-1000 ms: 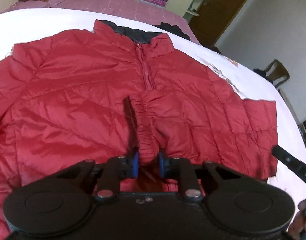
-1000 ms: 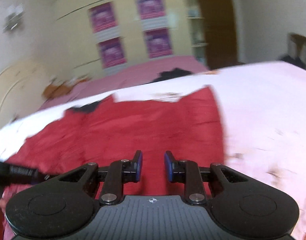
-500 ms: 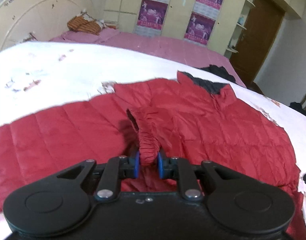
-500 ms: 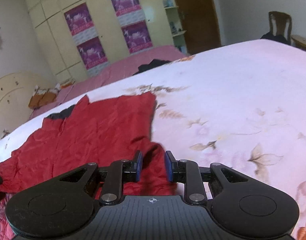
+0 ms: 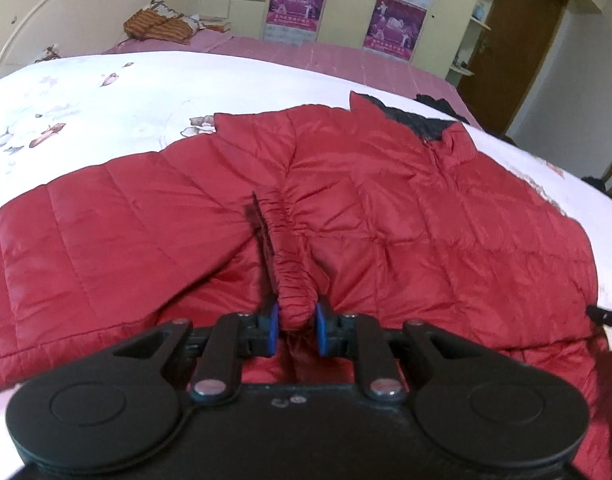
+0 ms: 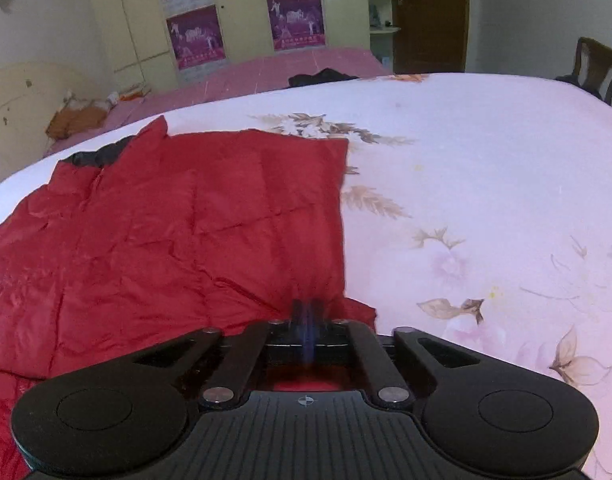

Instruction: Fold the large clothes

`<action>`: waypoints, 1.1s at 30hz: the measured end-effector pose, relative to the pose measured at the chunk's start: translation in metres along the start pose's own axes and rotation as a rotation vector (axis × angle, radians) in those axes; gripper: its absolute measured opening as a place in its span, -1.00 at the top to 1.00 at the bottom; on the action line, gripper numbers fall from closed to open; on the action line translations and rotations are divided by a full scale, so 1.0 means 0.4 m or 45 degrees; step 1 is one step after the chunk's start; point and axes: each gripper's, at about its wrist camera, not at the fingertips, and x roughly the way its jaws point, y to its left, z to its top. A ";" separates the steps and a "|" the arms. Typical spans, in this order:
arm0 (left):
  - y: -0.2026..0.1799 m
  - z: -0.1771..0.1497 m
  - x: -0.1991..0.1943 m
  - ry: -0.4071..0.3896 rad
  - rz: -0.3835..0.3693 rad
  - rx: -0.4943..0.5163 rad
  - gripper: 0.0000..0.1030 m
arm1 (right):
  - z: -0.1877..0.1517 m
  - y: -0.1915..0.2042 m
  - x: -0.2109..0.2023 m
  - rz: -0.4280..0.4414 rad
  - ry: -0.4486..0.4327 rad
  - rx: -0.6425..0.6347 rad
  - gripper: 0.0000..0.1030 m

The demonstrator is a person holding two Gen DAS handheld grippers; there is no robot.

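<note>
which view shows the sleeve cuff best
The left wrist view. The gathered elastic sleeve cuff sits centre frame, pinched in the left hand-held gripper and lifted over the red jacket. The right wrist view shows none of the cuff, only the jacket's flat quilted panel and its edge on the floral sheet.

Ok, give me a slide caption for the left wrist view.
Left claw shut on the elastic cuff of a red quilted puffer jacket spread on a floral bedsheet.
</note>
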 end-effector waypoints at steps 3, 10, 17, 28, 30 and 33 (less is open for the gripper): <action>-0.005 0.010 -0.049 -0.083 0.111 0.060 -0.09 | 0.018 -0.014 -0.058 0.077 -0.087 0.053 1.00; -0.107 0.072 -0.010 -0.184 0.061 0.284 -0.20 | 0.096 0.085 -0.015 0.203 -0.109 -0.077 1.00; -0.118 0.087 0.114 -0.122 0.083 0.292 -0.28 | 0.125 0.109 0.109 0.177 -0.027 -0.220 1.00; -0.097 0.070 0.105 -0.067 0.066 0.282 -0.21 | 0.187 0.023 0.174 -0.031 0.000 -0.152 1.00; -0.106 0.073 0.069 -0.102 0.038 0.269 -0.21 | 0.172 0.026 0.130 -0.003 -0.020 -0.156 1.00; -0.127 0.059 0.024 -0.130 0.006 0.270 -0.23 | 0.143 0.045 0.057 0.020 -0.039 -0.175 1.00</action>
